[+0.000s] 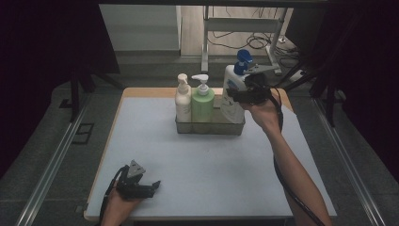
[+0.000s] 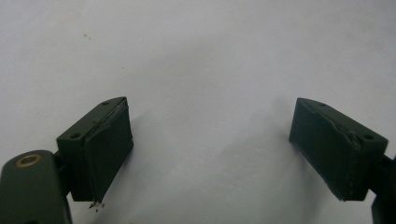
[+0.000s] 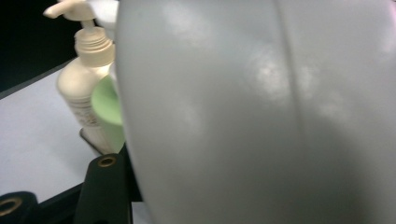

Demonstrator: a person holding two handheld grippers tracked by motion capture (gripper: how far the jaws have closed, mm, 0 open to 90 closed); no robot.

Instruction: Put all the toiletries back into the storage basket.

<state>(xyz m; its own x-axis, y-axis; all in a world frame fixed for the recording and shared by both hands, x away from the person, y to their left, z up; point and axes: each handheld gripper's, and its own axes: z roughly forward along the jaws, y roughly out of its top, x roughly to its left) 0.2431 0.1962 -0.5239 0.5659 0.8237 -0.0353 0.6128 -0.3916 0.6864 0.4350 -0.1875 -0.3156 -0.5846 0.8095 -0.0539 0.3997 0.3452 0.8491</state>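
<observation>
A big white bottle [image 1: 232, 92] with a blue pump head [image 1: 244, 60] stands slightly tilted at the right end of a wire basket [image 1: 210, 128]. My right gripper [image 1: 236, 96] comes from the right and is shut on the bottle's body at mid height. In the right gripper view the white bottle [image 3: 261, 116] is pressed close, with one black finger [image 3: 105, 186] against its left side. My left gripper [image 1: 151, 187] lies at the table's front left, open. In the left gripper view my left gripper [image 2: 210, 149] holds nothing over the bare white surface.
A cream pump bottle [image 1: 183, 100] and a green pump bottle [image 1: 203, 103] stand upright in the basket's left part. The white table [image 1: 197, 165] is ringed by dark curtains. A metal frame and cables [image 1: 254, 40] lie on the floor behind.
</observation>
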